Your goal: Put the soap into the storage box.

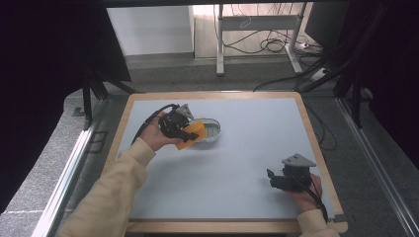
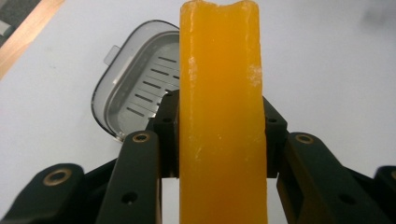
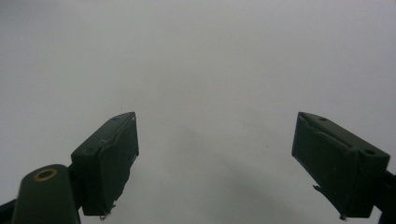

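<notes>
Pale grey tabletop (image 1: 237, 163) with a wooden rim, dark curtains either side, cables on the floor beyond the far edge. Toward the left edge, about midway back, my left gripper (image 1: 190, 134) is clamped on an orange soap bar (image 1: 191, 134), jaws pressing its two flat sides. Through the left gripper view the bar (image 2: 223, 116) stands up between the jaws like a slab: waxy, translucent amber-orange, whitish scuffs on its face, a shallow dip along the top edge.

Just past it sits the soap dish (image 2: 135, 84), a clear grey tray with rounded corners, a slotted drain insert and a small tab on its rim. From above, the dish (image 1: 213, 129) lies right beside the bar, on the side toward the table's centre.

Down near the right front corner my right gripper (image 1: 271, 178) rests low over the bare surface, jaws spread wide, nothing between them.

Progress, as I read it: the grab is done, the bar is carried to the dish; lowering it onto the slats and letting go is left.
</notes>
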`<state>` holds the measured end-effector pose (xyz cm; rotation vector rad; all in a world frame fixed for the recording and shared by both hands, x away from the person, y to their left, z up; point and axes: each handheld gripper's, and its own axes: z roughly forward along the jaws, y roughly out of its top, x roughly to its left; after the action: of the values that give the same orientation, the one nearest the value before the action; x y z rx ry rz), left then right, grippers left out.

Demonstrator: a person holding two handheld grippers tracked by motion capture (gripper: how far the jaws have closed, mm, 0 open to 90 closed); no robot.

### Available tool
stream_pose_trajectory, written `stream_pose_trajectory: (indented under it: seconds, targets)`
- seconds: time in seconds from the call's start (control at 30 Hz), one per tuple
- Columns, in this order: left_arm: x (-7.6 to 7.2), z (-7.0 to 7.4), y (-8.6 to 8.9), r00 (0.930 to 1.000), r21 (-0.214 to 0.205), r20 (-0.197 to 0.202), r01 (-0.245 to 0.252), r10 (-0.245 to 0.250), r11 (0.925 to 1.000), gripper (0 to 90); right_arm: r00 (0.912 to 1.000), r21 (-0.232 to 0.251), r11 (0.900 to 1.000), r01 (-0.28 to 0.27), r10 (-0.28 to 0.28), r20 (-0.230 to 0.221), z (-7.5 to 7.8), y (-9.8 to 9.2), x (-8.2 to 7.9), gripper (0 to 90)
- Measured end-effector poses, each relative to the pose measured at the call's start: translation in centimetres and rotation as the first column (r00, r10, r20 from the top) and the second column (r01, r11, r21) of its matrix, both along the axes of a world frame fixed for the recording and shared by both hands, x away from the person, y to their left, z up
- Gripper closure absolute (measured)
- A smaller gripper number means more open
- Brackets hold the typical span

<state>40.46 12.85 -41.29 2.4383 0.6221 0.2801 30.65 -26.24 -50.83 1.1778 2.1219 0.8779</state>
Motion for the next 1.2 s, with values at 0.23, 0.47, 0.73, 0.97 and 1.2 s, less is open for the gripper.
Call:
stream_pose_trajectory:
  seconds: [0.23,0.47,0.73,0.97,1.2]
  targets:
    - [1.1,0.1,-0.3,1.0,0.016,0.005,-0.006,0.006,0.9999,62.0,0.9999,0.003,1.0,0.009,-0.009,-0.006,-0.1,-0.1,0.1,14.7]
    - [2.1,-0.5,-0.7,0.9999,0.035,0.0,0.015,-0.015,0.9993,62.0,0.9999,0.002,1.0,0.008,-0.008,-0.012,-0.2,-0.1,0.2,14.6]
    - [3.8,-0.5,-0.9,0.9975,-0.013,0.013,0.069,-0.069,0.9975,62.0,0.9999,-0.001,1.0,0.01,-0.01,-0.013,-0.2,-0.1,0.2,14.6]
    - [5.1,-0.4,-1.3,0.9958,0.007,0.014,0.091,-0.091,0.9958,62.0,0.9998,0.001,0.9999,0.012,-0.012,-0.015,-0.2,-0.2,0.3,14.6]
    - [5.9,-0.4,-1.9,0.9918,0.024,0.001,0.128,-0.128,0.9915,62.0,0.9999,-0.001,1.0,0.007,-0.007,-0.015,-0.3,-0.1,0.3,14.6]
